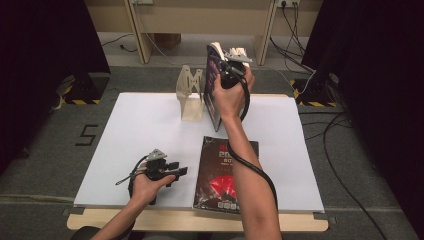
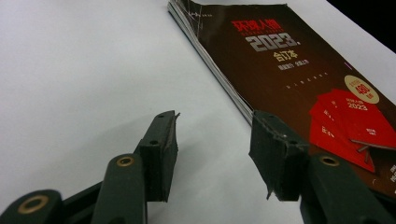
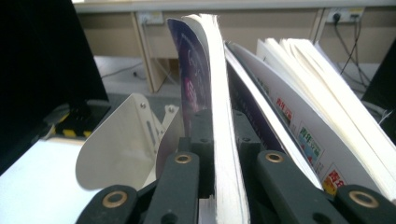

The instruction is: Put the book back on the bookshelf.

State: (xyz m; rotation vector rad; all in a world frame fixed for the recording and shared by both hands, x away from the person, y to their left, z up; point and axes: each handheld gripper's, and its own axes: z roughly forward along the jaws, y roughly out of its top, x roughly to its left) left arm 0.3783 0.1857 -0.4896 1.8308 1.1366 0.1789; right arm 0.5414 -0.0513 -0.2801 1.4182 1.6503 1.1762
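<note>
- Magazine [image 1: 214,87] with the purple cover is standing upright at the far side of the counter [image 1: 140,130], just beside the cream-coloured bookend stand [image 1: 191,95], with a few more upright volumes [image 3: 308,116] right behind it
- right gripper [image 1: 231,70] has it from the near edge: in the right gripper view the jaws are clamped flat on both faces of a slim wad of pages and cover, pinched pretty much as tight as they go
- left gripper [image 1: 172,171] is just parked low on the counter near the front, jaws standing well apart with nothing between them, pointing at the second magazine [image 2: 299,79], the dark one with red artwork lying flat near the front edge
- handling-wise I'd guess this thing is floppy, not stiff. The top of the cover already curls over to one side, so held by one edge it'll probably sag and fan open
- glossy cover looks slick, so a grip on a thin bunch of pages could slide or tear them. I'd grab closer to the spine and take the whole thickness, not just a few sheets
- weight looks moderate, nothing fragile, but bent corners are the likely damage
</note>
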